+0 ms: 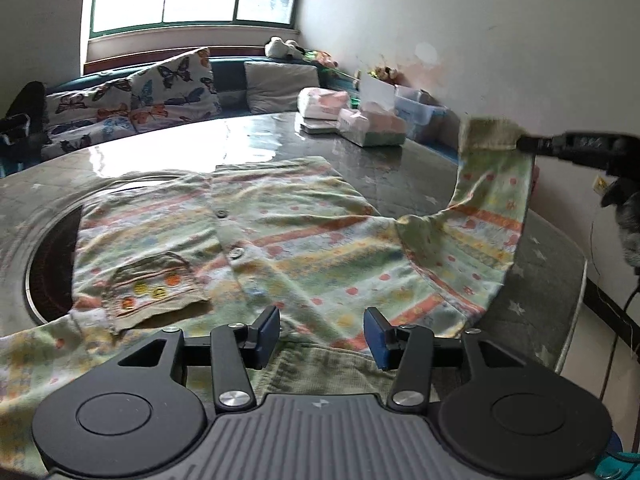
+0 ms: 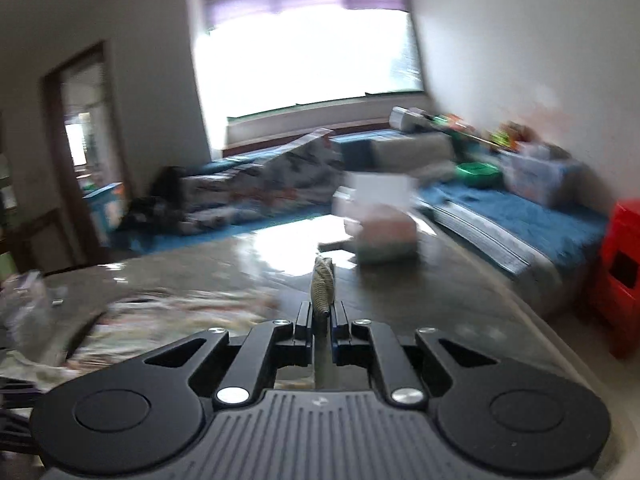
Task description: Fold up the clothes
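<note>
A striped, dotted pastel shirt point(image 1: 280, 236) with buttons and a chest pocket lies spread on the dark marble table point(image 1: 240, 140). My left gripper point(image 1: 322, 330) is open, its blue pads just above the shirt's near collar edge. My right gripper point(image 2: 321, 320) is shut on the ribbed cuff point(image 2: 322, 286) of the right sleeve. In the left wrist view the right gripper point(image 1: 520, 144) holds that sleeve point(image 1: 492, 184) lifted above the table at the right. The right wrist view is motion-blurred.
Tissue packs and boxes point(image 1: 368, 124) sit at the table's far side. A round dark inset point(image 1: 52, 260) is under the shirt's left part. A bench with butterfly cushions point(image 1: 132, 100) runs along the window. A red box point(image 2: 620, 272) stands at the right.
</note>
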`<move>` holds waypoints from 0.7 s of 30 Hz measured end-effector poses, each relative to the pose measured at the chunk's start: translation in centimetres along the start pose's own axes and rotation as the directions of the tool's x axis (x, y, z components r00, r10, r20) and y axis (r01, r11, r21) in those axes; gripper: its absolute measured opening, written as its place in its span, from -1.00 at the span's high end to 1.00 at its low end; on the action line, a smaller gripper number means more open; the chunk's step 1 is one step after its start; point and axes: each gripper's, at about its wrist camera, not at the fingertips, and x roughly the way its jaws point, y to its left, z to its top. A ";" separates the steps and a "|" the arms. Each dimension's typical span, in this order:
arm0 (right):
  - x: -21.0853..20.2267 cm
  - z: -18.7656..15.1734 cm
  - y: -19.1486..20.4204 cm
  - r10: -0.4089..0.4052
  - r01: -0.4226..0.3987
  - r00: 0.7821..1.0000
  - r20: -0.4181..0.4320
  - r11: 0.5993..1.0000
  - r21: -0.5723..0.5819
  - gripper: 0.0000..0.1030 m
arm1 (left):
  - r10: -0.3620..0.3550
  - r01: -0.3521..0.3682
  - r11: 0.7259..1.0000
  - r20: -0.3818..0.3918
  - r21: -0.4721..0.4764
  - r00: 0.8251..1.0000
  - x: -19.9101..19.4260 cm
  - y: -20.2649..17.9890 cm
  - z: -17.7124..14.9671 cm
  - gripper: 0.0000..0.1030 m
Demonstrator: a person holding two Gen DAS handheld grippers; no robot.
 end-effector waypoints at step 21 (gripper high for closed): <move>6.5 -1.7 23.9 0.459 -0.528 0.847 -0.269 0.788 -0.317 0.86 | 0.193 -0.167 0.955 0.086 -0.244 0.977 -6.1 8.2 -3.0 -0.03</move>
